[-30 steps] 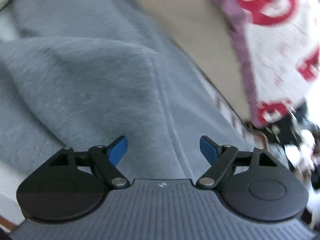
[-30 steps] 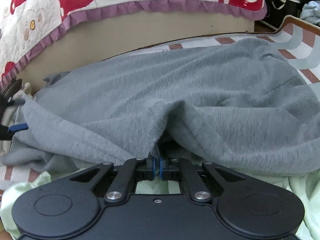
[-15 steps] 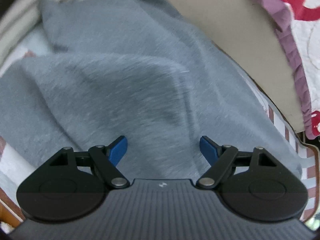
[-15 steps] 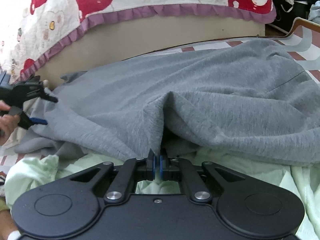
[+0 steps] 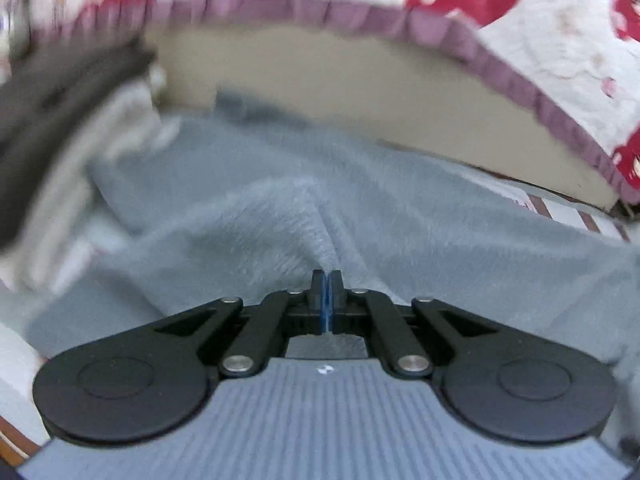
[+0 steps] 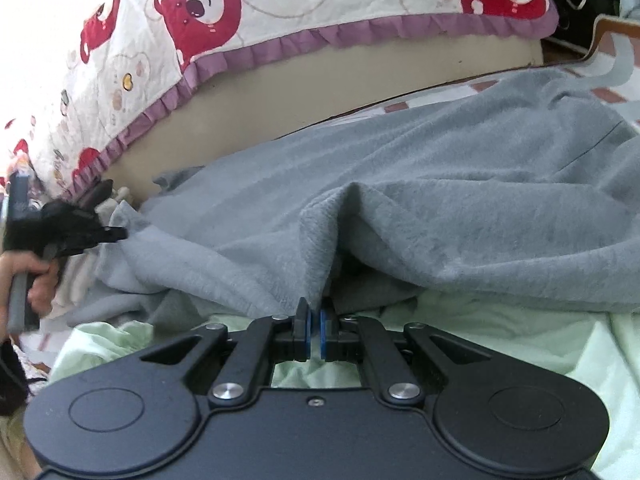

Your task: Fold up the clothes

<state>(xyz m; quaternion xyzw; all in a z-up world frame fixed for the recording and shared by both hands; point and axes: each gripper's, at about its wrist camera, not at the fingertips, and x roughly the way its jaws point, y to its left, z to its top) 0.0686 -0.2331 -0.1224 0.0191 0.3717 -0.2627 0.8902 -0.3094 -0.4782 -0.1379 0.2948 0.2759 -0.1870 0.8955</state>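
Right wrist view, near to far. The right gripper [image 6: 315, 314] sits at bottom centre, jaws together and clamped on a pinched fold of the grey garment [image 6: 420, 208]. Under and around the gripper lies a pale green cloth [image 6: 500, 332], spread across the lower frame. The garment covers the middle of the frame from left edge to right, its near hem lying on the green cloth and rising in a ridge from the pinch. At mid-left the left gripper [image 6: 116, 234] meets the garment's left edge, held by a hand [image 6: 34, 276]. Beyond the garment, a patterned mat [image 6: 608, 92] shows at upper right. Behind it runs a tan mattress side [image 6: 360, 84], topped by a bear-print quilt [image 6: 280, 4] with a purple frill.

Left wrist view, blurred. The left gripper [image 5: 327, 280] is at lower centre, jaws together and clamped on a fold of the garment [image 5: 400, 208], which fills the middle. A pale cloth [image 5: 80, 152] lies at left, under a dark object I cannot identify. Mattress side [image 5: 340, 88] and quilt [image 5: 540, 40] stand across the top.
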